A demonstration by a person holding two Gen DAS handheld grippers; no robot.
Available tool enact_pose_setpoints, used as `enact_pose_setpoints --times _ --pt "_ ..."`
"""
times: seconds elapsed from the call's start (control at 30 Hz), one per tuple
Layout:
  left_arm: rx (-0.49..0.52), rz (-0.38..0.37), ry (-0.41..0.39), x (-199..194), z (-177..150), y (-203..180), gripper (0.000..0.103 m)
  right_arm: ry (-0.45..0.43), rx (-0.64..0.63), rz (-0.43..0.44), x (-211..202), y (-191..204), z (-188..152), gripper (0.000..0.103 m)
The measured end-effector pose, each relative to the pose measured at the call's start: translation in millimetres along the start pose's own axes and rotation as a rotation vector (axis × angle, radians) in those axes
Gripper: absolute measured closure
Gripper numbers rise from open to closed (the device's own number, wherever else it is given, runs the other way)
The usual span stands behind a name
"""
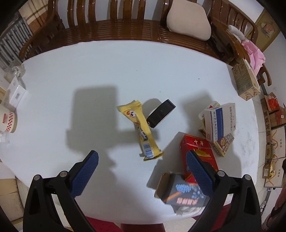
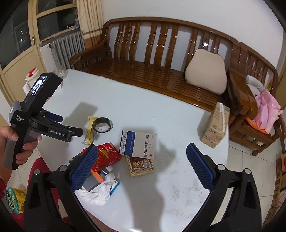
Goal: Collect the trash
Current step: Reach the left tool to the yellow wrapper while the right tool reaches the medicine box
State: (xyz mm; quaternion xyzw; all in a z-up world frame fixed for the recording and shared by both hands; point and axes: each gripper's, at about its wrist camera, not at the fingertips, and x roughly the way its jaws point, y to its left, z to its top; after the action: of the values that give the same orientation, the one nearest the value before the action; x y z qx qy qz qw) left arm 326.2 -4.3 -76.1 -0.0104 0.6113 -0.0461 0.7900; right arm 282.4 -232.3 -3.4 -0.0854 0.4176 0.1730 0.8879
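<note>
Left tongs [image 1: 142, 171]: yours hang above the near counter [image 1: 89, 71] edge, jaws apart, gripping nothing.
Wrapper [image 1: 141, 132]: yellow, flat at mid counter, its far end just beside the tape roll [image 1: 160, 113].
Red pack [image 1: 198, 153]: right of the wrapper, partly behind your left tongs' right finger.
Dark box [image 1: 180, 192]: near edge, touching the red pack.
White box [image 2: 138, 143]: right of the red pack, overlapping the yellow pack [image 2: 140, 166].
Right tongs [image 2: 142, 169]: yours, jaws apart, nothing between them.
Carton [image 2: 215, 125]: far right edge, well apart.

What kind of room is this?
Probably a living room in someone's home. There's a wooden bench with a cushion behind a white table, and a radiator by the curtain.
</note>
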Motion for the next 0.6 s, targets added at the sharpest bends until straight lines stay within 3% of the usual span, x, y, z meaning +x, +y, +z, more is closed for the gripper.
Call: enact_pose_setpoints --times 0.6 --pt "-0.031 -0.005 0.069 48 17 10 0.007 0.11 -0.011 0.043 79 11 -1 0.006"
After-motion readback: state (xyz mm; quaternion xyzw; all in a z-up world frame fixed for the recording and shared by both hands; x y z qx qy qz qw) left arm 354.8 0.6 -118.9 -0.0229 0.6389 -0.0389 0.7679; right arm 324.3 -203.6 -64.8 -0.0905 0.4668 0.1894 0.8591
